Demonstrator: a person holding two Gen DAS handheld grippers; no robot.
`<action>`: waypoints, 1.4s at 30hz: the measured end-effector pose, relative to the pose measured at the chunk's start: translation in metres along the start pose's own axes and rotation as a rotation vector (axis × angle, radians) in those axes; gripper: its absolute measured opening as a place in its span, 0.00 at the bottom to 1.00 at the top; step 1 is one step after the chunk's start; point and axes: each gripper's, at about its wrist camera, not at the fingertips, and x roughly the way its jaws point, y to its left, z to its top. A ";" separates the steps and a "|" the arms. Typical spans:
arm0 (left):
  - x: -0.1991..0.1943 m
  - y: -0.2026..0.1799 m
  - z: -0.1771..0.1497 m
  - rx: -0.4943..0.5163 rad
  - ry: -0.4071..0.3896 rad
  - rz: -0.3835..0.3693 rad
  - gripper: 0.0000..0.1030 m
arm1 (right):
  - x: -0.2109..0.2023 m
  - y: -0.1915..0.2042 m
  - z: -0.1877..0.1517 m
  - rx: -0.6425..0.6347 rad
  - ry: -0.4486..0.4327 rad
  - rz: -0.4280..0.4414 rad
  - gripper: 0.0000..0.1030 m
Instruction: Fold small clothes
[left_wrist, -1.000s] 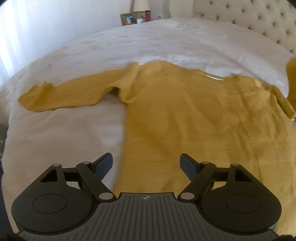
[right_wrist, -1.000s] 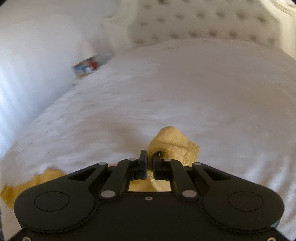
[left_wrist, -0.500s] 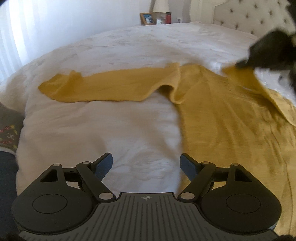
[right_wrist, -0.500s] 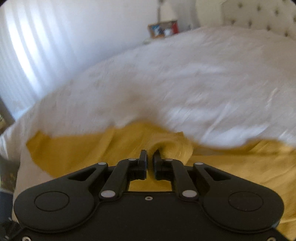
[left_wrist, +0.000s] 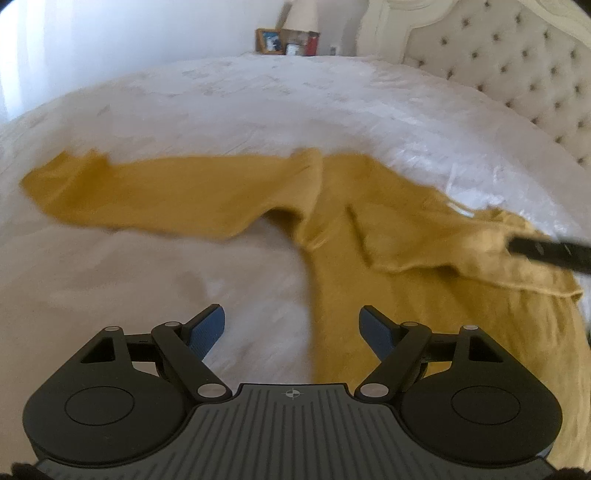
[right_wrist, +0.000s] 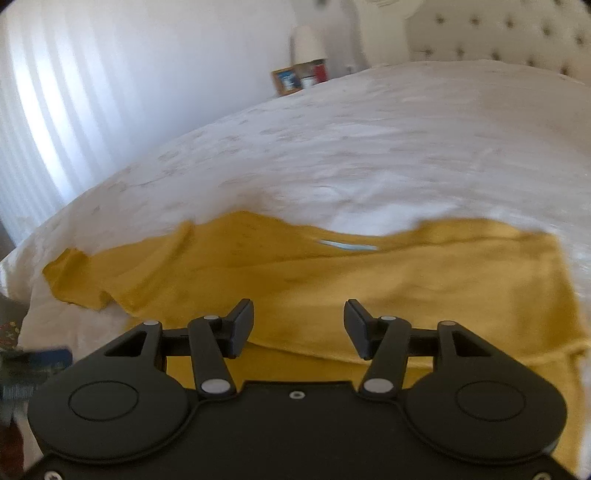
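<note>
Mustard top (right_wrist: 332, 280) — white label (right_wrist: 349, 246) only in right-wrist view

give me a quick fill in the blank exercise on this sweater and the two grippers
1. The sweater lying on the bed is ____ in colour.
2. The right gripper has its jaws ____.
3. One sleeve lies stretched out flat; the other is ____ over the body.
4. The left gripper holds ____.

Missing words: yellow (mustard); open; folded; nothing
</note>
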 end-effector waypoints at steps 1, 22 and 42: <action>0.004 -0.005 0.004 0.009 -0.003 -0.008 0.77 | -0.010 -0.003 -0.003 0.000 -0.006 -0.009 0.59; 0.096 -0.067 0.053 0.081 0.093 -0.023 0.23 | -0.048 -0.043 -0.071 0.015 0.012 -0.007 0.59; 0.105 -0.061 0.073 0.172 0.054 0.076 0.12 | -0.059 -0.078 -0.067 0.063 0.017 -0.107 0.60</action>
